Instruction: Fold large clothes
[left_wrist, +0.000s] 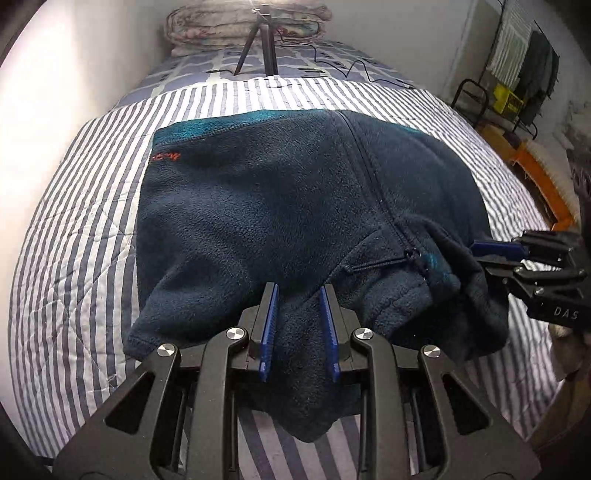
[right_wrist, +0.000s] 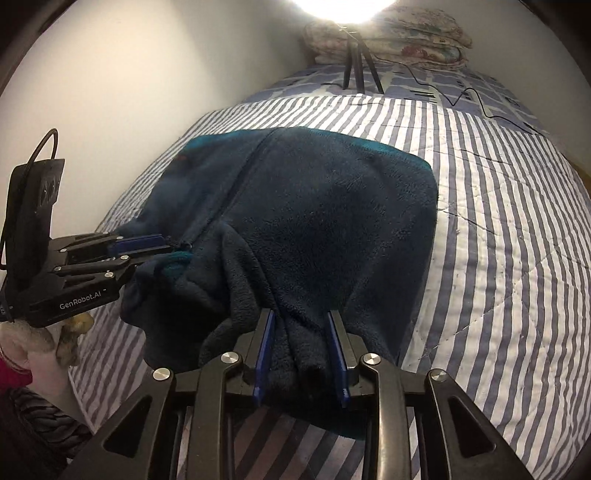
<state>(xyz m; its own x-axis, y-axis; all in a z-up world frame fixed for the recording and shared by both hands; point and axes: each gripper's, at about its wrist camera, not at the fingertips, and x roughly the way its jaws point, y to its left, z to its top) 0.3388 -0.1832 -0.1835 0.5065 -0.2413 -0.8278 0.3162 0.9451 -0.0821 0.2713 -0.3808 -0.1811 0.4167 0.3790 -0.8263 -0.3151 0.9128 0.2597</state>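
Fleece jacket (left_wrist: 258, 206) on striped bed (left_wrist: 74, 240), near edge clamped in left claw (left_wrist: 299, 295) and right claw (right_wrist: 301, 321)

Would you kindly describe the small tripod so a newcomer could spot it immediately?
Start from the striped quilt covering the bed, and look past the dark blue fleece jacket toward the far end. There, before the stack of folded floral bedding, stands the tripod: the only thin, black, upright, legged thing among soft fabrics.
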